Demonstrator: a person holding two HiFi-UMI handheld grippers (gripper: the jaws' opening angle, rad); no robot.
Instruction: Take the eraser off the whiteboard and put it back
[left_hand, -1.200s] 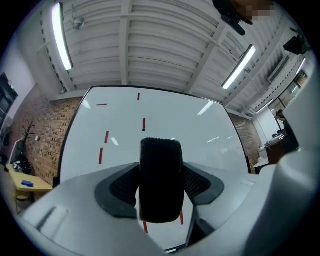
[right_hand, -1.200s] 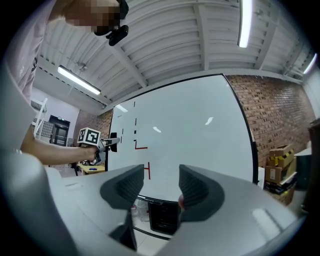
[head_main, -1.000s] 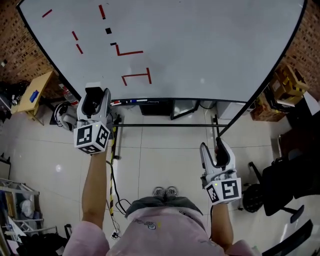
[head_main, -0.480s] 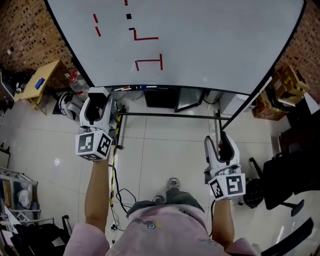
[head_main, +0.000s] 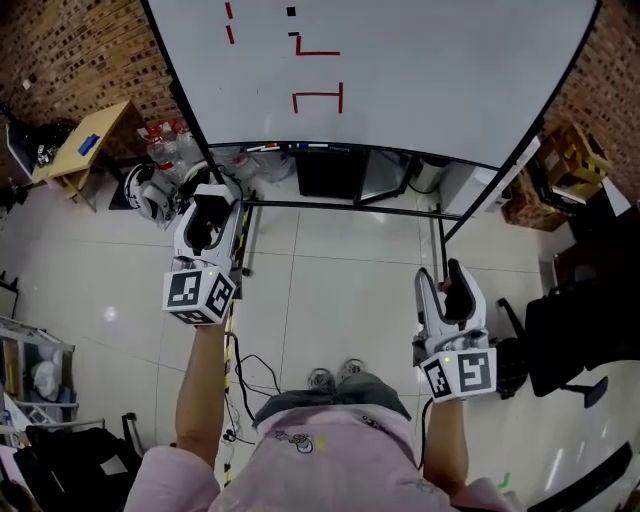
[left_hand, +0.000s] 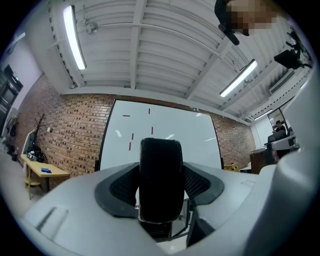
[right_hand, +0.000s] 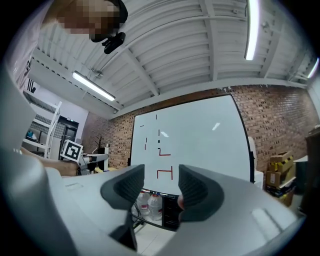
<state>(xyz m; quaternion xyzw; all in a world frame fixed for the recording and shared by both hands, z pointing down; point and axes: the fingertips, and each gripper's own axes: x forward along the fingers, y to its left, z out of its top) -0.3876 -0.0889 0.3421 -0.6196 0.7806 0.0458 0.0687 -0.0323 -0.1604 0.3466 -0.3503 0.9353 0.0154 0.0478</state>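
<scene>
Pinching the black eraser (left_hand: 160, 180) upright in our left gripper (head_main: 207, 208), we faced the whiteboard (head_main: 430, 70) well apart ahead; our right gripper (head_main: 450, 290) stood spread and empty.

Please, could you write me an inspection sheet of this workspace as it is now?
Surface: whiteboard, some red marks, mostly blank.
Job's things: black eraser, off the board, in the left gripper.
Clutter: water bottles under the board; cardboard boxes.
Grippers: left shut on the eraser; right gripper open, empty.
Cables: one cable loose on the floor.
Surroundings: brick wall, wooden table, black chair.
</scene>
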